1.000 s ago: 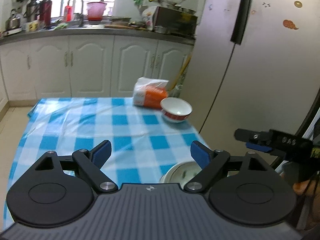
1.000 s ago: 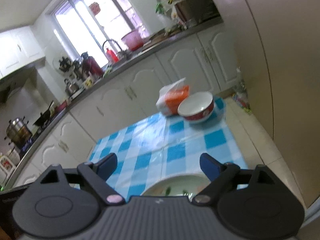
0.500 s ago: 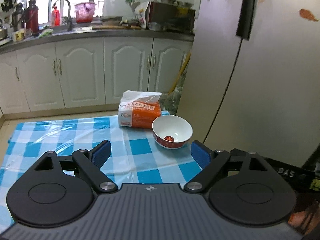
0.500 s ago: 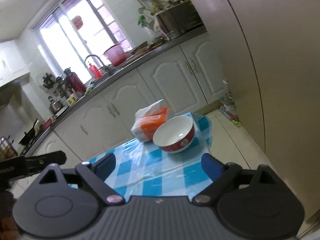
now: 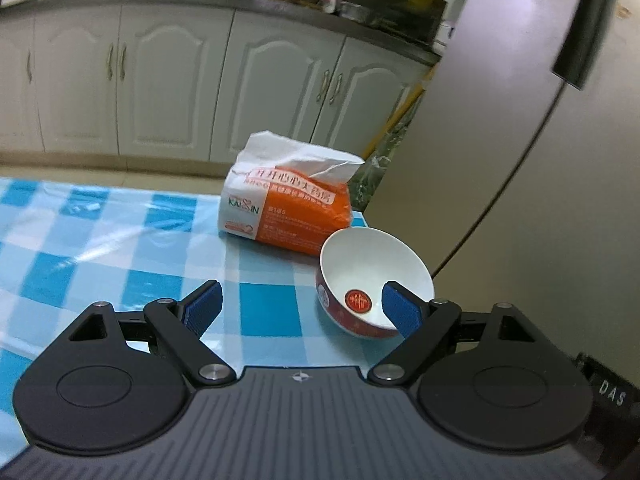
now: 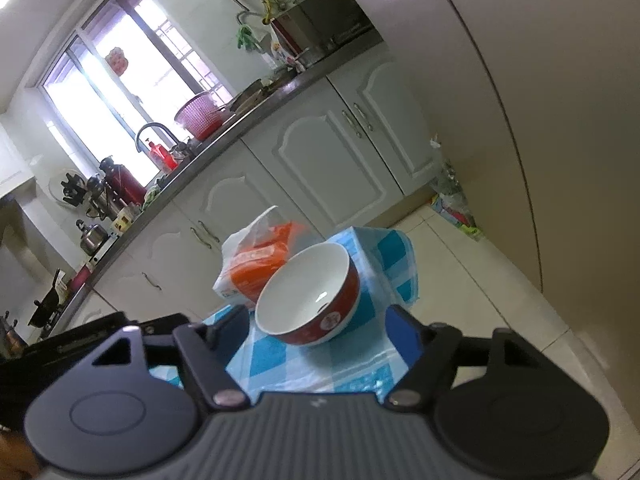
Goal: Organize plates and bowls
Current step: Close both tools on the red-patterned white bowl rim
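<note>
A bowl [image 5: 374, 276], red outside and white inside with a red mark at its bottom, stands near the far right corner of the blue-checked table [image 5: 120, 248]. My left gripper [image 5: 301, 311] hangs open just short of it, and its right pad [image 5: 400, 314] overlaps the bowl's rim in the picture. In the right wrist view the bowl [image 6: 308, 292] sits just ahead of and between the fingers of my right gripper [image 6: 320, 334]. Its jaws are closing, with a gap left on both sides of the bowl.
An orange and white tissue pack [image 5: 288, 208] lies right behind the bowl. The table's right edge [image 6: 400, 280] drops off close beside the bowl, with the fridge [image 5: 520, 160] past it. White cabinets [image 5: 160, 80] line the far wall.
Both grippers have come forward and down towards the bowl, which now looms large. The right jaws have narrowed. The plate at the near table edge has dropped out of view.
</note>
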The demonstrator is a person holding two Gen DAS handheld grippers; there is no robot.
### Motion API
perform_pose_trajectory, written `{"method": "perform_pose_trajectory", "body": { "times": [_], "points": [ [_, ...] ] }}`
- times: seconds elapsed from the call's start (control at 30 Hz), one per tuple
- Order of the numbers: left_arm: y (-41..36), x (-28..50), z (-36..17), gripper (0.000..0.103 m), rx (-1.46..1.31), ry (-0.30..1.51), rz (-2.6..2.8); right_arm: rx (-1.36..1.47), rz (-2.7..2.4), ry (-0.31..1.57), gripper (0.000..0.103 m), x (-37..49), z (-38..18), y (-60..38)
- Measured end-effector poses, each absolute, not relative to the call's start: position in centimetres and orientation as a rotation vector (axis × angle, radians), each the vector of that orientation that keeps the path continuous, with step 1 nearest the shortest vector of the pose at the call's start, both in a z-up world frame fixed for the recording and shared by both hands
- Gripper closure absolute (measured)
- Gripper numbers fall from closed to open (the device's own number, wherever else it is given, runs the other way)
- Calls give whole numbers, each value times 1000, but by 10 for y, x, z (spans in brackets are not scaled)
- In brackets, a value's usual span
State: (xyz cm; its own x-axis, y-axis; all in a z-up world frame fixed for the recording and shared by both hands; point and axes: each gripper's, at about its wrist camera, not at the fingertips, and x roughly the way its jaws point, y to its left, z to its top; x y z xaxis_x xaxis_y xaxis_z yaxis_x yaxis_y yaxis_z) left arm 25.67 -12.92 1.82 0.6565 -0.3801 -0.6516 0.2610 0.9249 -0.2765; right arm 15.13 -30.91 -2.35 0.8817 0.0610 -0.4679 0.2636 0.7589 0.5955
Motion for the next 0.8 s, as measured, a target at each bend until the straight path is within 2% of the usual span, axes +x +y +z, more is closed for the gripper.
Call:
{"method": "perform_pose_trajectory", "body": {
  "times": [0.2, 0.4, 0.63, 0.77, 0.8],
  "points": [
    [-150, 280, 2, 0, -145, 770, -370, 810, -73, 524, 43, 175, -44, -326],
    [-167, 298, -14, 0, -100, 779, -353, 846, -45, 523, 47, 194, -50, -333],
    [-175, 315, -29, 14, -94, 841, -347, 854, -57, 548, 56, 210, -59, -340],
    [-180, 321, -37, 26, -75, 862, -344, 874, -55, 565, 58, 217, -65, -343],
    [-180, 322, -39, 26, -77, 874, -337, 875, -55, 568, 58, 220, -66, -344]
  ]
}}
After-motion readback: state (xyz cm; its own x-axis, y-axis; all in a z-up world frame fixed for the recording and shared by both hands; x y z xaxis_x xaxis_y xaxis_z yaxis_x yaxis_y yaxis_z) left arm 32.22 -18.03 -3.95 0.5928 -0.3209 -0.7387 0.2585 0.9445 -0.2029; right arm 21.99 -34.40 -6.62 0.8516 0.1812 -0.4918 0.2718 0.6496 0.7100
